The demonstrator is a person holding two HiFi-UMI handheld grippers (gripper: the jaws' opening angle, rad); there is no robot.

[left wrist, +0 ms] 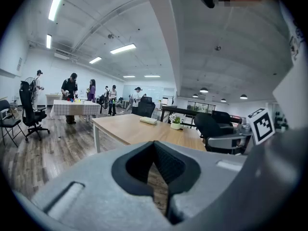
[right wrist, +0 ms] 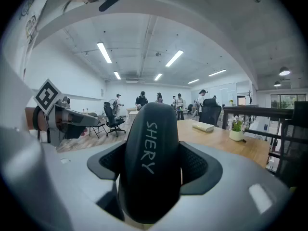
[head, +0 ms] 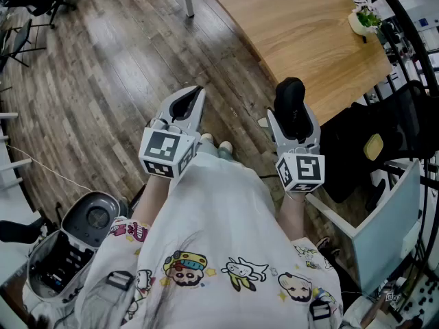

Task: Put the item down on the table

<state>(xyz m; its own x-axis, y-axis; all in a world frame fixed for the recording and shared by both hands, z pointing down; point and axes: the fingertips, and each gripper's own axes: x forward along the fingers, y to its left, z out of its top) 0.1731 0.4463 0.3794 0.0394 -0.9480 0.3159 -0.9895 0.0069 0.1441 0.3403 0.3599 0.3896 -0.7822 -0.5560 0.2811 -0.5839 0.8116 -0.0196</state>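
A wood-plank floor (head: 116, 81) fills the head view, with a pale wooden bench (head: 302, 26) at upper right carrying a small potted plant (head: 363, 18). The left claw (head: 194, 96) is held over the floor with its jaws drawn together and nothing between them. The right claw (head: 292, 114) is clamped on a black item (head: 289, 93), which is held in the air just short of the bench edge and not resting on it. A marker cube (head: 164, 153) is carried on the left claw, and another (head: 302, 171) on the right. A white shirt (head: 219, 252) printed with cartoon figures is seen below; no lettering on it can be read.

In the left gripper view, the jaws are seen meeting in a narrow V, with only floor visible through the slit. The bench, dark office chairs (left wrist: 211, 129) and standing people (left wrist: 72, 95) are seen beyond.

In the right gripper view, the rounded black item is seen standing upright, pressed between both pads, and the word "SHERY" is printed in pale letters along its face. A flat pale object (right wrist: 203, 126) is seen lying on the bench behind it.
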